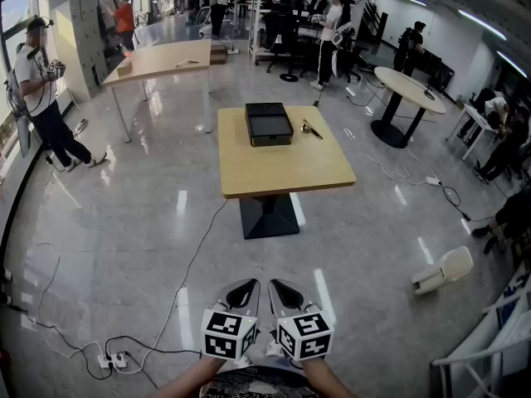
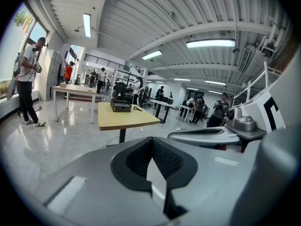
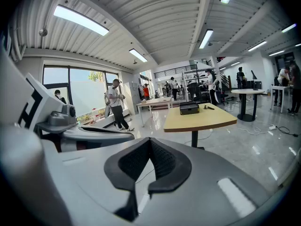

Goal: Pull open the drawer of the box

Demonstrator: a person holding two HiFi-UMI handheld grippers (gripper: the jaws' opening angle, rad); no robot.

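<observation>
The flat black box [image 1: 268, 121] sits on the square light wood table [image 1: 282, 177], on the far part of the top, well away from both grippers. Its long side seems to run away from the person, turned just a little. One short side faces the person. That side is small and dark, so no handle or drawer line can be made out. In the two gripper views the box [image 2: 121, 106] is only a tiny dark block on the table top.

A small thin dark thing [image 1: 312, 128] lies just beside the box, on its right. It is too small to tell what it is.

The left gripper [image 1: 242, 292] and the right gripper [image 1: 286, 292] are low in the head view, side by side over the shiny grey floor [image 1: 149, 247]. Each one has its black tips pressed together with nothing between them. The person's arms are cut off by the bottom edge of the picture.
</observation>
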